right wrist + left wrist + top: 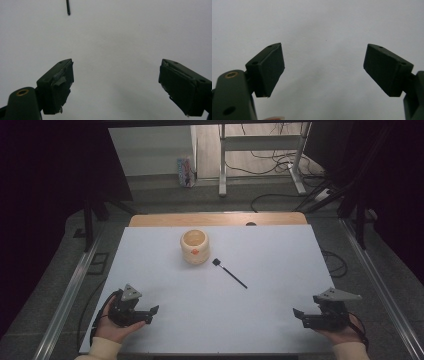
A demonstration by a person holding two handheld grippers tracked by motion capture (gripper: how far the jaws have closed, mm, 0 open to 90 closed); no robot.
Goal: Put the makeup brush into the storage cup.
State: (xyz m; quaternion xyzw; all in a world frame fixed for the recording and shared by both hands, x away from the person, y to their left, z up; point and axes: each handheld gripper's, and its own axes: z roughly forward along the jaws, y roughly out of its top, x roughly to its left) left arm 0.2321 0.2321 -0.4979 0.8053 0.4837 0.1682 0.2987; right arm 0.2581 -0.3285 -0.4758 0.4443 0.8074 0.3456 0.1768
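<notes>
While both claws (154, 311) (298, 314) gape empty, the black brush (229, 272) lies diagonally, head toward the wooden cup (194, 246).

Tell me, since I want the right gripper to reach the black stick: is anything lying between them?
Nothing visible: bare white table lies between the right gripper and the black stick.
</notes>
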